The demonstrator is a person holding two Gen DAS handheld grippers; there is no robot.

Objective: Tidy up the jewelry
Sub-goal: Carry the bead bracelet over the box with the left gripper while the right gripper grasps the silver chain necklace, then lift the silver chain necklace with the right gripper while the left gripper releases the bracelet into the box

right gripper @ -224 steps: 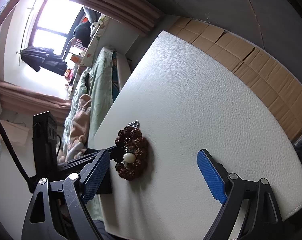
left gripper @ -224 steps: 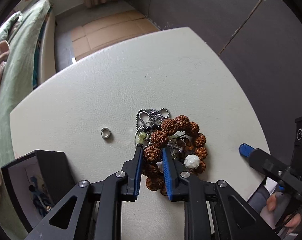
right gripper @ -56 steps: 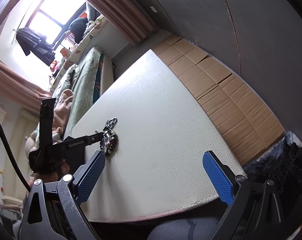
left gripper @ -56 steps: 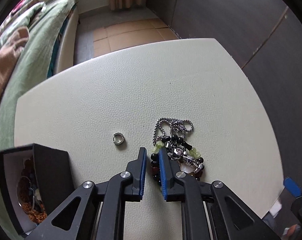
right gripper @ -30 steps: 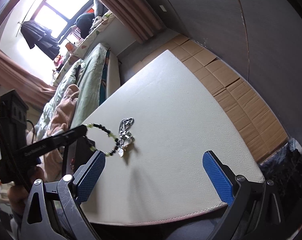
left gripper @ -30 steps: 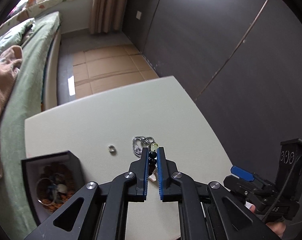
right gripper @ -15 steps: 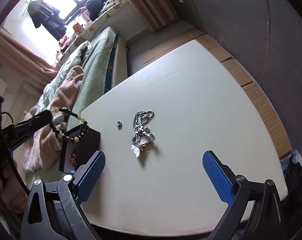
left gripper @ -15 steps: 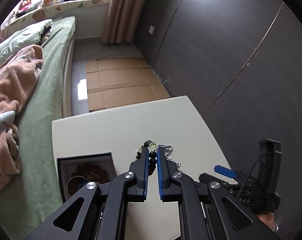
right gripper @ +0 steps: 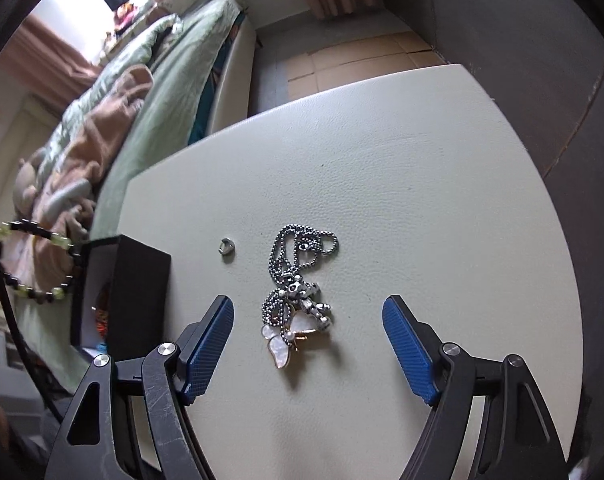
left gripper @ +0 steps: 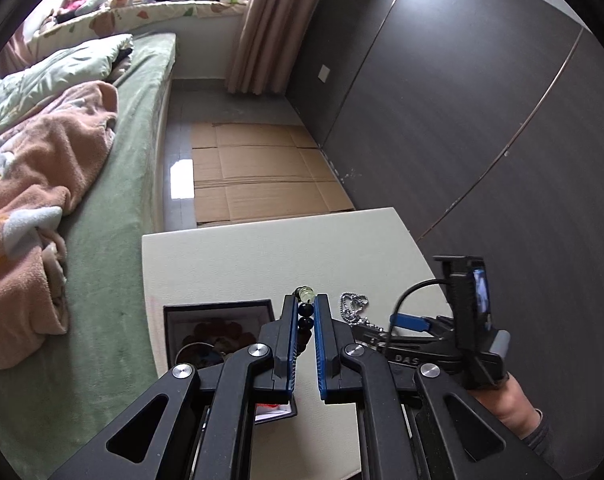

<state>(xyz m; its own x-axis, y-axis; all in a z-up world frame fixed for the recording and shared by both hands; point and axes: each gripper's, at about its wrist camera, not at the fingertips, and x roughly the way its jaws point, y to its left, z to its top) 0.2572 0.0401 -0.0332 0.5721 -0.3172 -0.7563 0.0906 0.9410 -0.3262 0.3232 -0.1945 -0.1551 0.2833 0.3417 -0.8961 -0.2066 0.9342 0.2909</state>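
The bead bracelet hangs clamped in my left tongs, above the table and just right of the open black box. My right tongs, spread wide, straddle the chain necklace on the table.

2 wrist fisheyes (table shared)

Black hand-held gripper frames, blue ribbed pads (silver screws), grey sleeve

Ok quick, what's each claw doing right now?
Left gripper: shut on the black and pale-green beaded bracelet.
Right gripper: open, holding nothing.
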